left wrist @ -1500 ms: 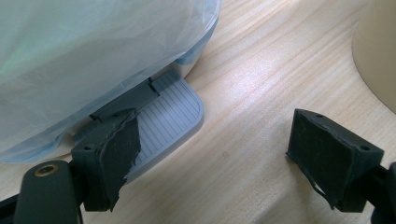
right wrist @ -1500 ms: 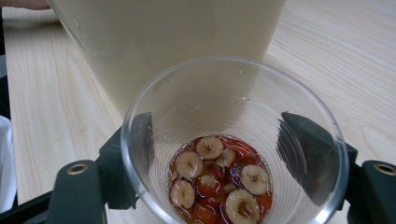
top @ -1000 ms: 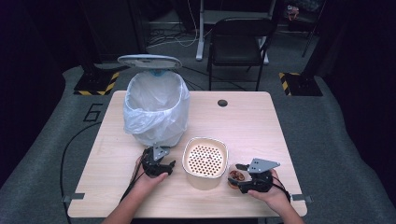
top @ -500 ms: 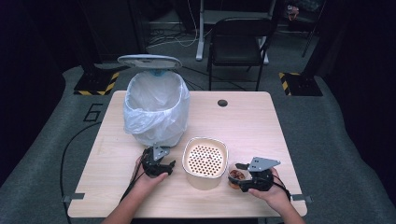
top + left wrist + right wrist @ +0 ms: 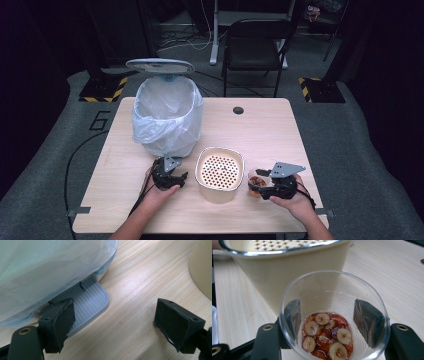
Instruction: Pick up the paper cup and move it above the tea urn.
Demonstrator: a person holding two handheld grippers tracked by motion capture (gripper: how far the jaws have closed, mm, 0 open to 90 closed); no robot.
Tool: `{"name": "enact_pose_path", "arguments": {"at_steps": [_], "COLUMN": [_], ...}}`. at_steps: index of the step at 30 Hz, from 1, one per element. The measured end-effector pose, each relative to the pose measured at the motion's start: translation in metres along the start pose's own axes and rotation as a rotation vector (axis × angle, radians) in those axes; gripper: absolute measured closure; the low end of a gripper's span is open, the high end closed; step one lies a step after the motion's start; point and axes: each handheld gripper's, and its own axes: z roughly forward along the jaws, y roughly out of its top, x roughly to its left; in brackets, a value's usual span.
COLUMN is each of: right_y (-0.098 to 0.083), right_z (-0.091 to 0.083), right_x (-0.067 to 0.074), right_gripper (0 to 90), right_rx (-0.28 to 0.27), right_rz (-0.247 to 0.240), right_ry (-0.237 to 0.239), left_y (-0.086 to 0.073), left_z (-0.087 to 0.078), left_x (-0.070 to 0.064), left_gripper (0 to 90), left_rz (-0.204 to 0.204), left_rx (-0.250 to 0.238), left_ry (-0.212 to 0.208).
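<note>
Floor marking "6" (beside table)

l gripper low by table edge, jaws wide apart, nothing betw them; r gripper level, jaws just closing round a cup

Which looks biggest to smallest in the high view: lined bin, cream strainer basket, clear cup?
1. lined bin
2. cream strainer basket
3. clear cup, smallest, though the right claw covers part of it.
</note>
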Motion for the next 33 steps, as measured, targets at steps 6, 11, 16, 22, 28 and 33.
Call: {"name": "enact_pose_path", "arguments": {"at_steps": [6, 11, 16, 22, 28, 33], "right_y": [0.013, 0.026, 0.037, 0.052, 0.065, 0.075], "right_z": [-0.010, -0.015, -0.017, -0.015, -0.011, -0.007], "right_x": [-0.010, -0.019, -0.033, -0.049, -0.062, -0.070], "right_gripper": [39.0, 39.1, 39.3, 39.5, 39.7, 39.8], "right_rx": [-0.012, -0.009, -0.022, -0.036, -0.047, -0.042], "right_rz": [-0.004, -0.020, -0.003, 0.005, 0.001, -0.023], "right_ry": [-0.028, -0.055, -0.068, -0.070, -0.082, -0.085], "left_y": [0.000, 0.000, 0.000, 0.000, 0.000, 0.000], "left_z": [0.000, 0.000, 0.000, 0.000, 0.000, 0.000], "left_x": [0.000, 0.000, 0.000, 0.000, 0.000, 0.000], "left_gripper": [16.6, 16.6, 16.6, 16.6, 16.6, 16.6], "left_rz": [0.000, 0.000, 0.000, 0.000, 0.000, 0.000], "left_rx": [0.000, 0.000, 0.000, 0.000, 0.000, 0.000], "left_ry": [0.000, 0.000, 0.000, 0.000, 0.000, 0.000]}}
